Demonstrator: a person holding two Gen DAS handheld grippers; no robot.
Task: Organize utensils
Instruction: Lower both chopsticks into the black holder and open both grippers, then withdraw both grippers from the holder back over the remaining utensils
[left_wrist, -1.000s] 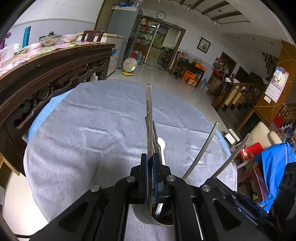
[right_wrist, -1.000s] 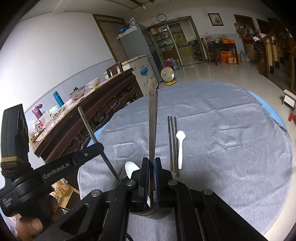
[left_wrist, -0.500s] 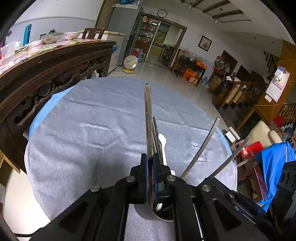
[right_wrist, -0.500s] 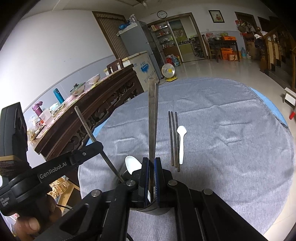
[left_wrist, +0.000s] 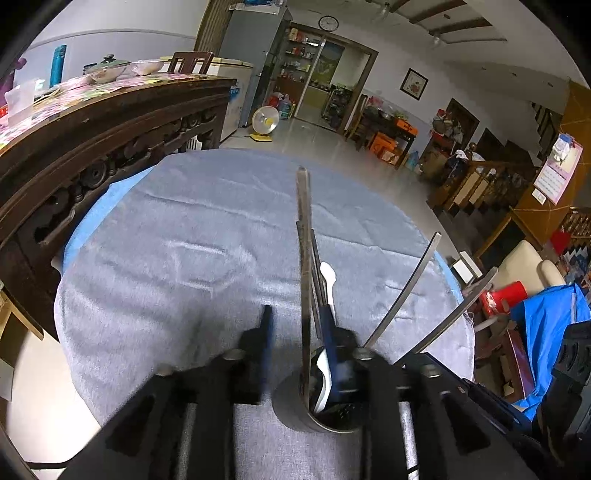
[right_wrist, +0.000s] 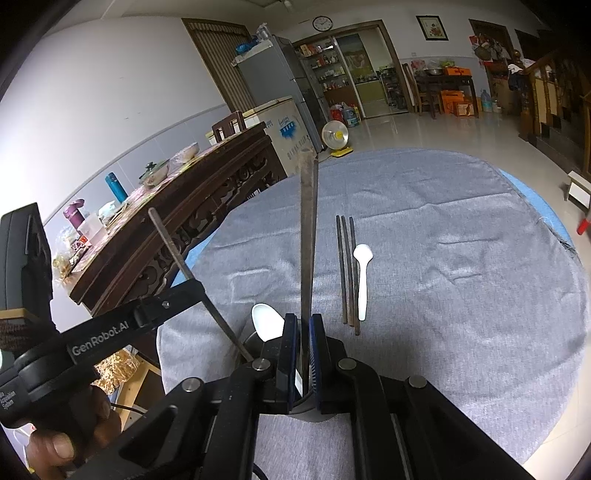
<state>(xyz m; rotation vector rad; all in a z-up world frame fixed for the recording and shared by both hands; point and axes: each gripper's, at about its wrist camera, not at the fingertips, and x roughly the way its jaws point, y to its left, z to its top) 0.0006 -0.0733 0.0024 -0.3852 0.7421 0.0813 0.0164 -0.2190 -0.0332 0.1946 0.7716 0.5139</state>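
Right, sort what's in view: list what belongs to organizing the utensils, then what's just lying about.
Job:
- holder
- chopsticks standing in the holder
- white spoon in the holder
- chopsticks lying on the cloth
- white spoon on the cloth
- left gripper, jaws just opening
- right gripper, shut on upright chopsticks

Lying about:
- fan
- blue flask
- fridge

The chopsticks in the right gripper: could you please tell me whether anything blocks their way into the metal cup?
Nothing visible does. The right gripper holds the chopsticks upright directly over the cup, which already holds a white spoon and a leaning chopstick.
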